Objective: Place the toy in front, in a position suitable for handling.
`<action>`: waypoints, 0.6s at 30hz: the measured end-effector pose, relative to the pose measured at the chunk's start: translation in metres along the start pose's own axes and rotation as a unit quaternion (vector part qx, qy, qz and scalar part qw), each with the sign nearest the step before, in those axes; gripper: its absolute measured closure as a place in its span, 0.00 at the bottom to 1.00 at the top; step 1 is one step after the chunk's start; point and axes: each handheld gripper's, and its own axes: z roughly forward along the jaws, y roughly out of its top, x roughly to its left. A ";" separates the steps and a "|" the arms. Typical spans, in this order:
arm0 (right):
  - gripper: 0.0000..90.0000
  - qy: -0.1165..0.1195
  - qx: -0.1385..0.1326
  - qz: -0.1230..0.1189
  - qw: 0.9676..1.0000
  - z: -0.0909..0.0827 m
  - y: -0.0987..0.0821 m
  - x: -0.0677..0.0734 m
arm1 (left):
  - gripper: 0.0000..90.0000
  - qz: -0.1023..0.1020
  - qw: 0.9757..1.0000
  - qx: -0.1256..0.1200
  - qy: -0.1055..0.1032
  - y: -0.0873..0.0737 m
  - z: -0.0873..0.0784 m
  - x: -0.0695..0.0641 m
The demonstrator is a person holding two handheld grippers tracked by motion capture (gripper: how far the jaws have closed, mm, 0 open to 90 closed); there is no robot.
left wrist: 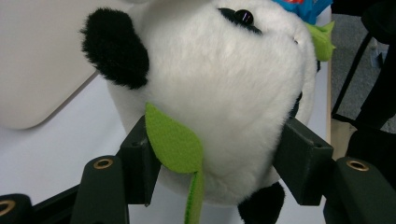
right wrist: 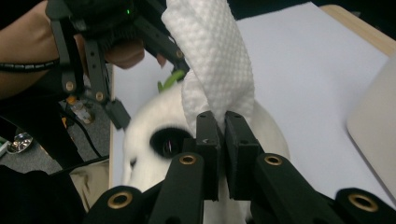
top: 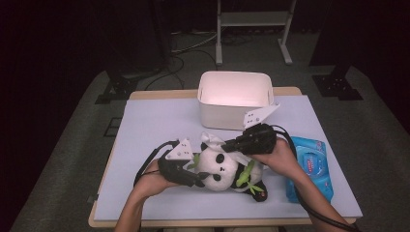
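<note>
While we steady the plush panda [top: 220, 168] on the counter [top: 154, 125], it lies near the front edge, at about six o'clock of the white sheet, head toward nine o'clock. Our left tool [top: 198, 180] comes in from seven o'clock and clamps the panda's head: in the left gripper view the two black jaws stand about half apart and press into the white fur on either side, with a green felt leaf [left wrist: 173, 139] lying over the left jaw. Our right tool [top: 231, 146] reaches in from four o'clock, just above the panda; in the right gripper view its jaws are pinched tight on a white textured wipe [right wrist: 211, 60], which stands up from them and rests against the panda's head. At three o'clock of the panda, by our right forearm, lies a blue pack of wipes [top: 312, 164], flat on the counter. Farther off, at twelve o'clock, stands a white open bin [top: 235, 99] near the far edge of the counter, well apart from the panda.
</note>
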 end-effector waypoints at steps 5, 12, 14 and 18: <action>0.94 0.000 0.006 -0.013 1.000 0.005 0.008 0.003 | 0.42 0.002 1.000 0.002 0.000 -0.001 0.000 0.000; 0.94 -0.003 0.007 0.013 1.000 -0.003 -0.012 -0.003 | 0.41 -0.021 1.000 0.004 -0.003 -0.006 0.000 0.006; 0.94 -0.003 0.006 0.018 1.000 -0.005 -0.019 -0.003 | 0.40 -0.029 1.000 0.006 -0.004 -0.006 0.000 0.007; 0.94 -0.002 0.004 0.021 1.000 -0.009 -0.030 0.000 | 0.40 -0.048 0.999 0.007 -0.005 -0.007 0.001 0.009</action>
